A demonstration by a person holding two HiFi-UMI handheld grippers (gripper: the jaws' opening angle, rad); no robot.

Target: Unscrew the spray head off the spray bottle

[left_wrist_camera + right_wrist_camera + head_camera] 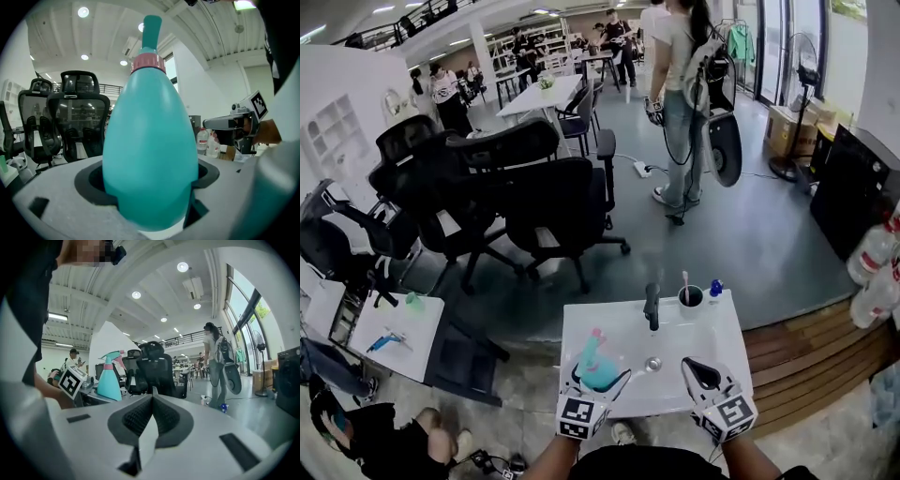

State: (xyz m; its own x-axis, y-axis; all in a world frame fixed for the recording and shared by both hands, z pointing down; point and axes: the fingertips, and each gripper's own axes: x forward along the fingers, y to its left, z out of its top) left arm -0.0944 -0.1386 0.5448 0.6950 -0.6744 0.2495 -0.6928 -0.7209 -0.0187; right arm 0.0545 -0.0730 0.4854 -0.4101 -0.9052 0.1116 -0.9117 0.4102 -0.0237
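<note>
The teal spray bottle (598, 371) stands upright over the white basin, and my left gripper (596, 386) is shut on its wide body. In the left gripper view the bottle (150, 154) fills the space between the jaws, with its pink collar (147, 63) and the spray head (151, 29) rising above. My right gripper (701, 373) hovers to the right of the bottle, apart from it, its jaws shut with nothing between them. The right gripper view shows the bottle (108, 381) off to the left with its spray head (111, 356) on top, well clear of my right gripper (151, 405).
A white basin top (712, 342) holds a dark faucet (652, 306), a cup with a toothbrush (690, 296) and a small blue item (715, 288) along its far edge. Black office chairs (548, 211) stand beyond it. A person (677, 103) stands farther off. Wooden steps (806, 347) lie to the right.
</note>
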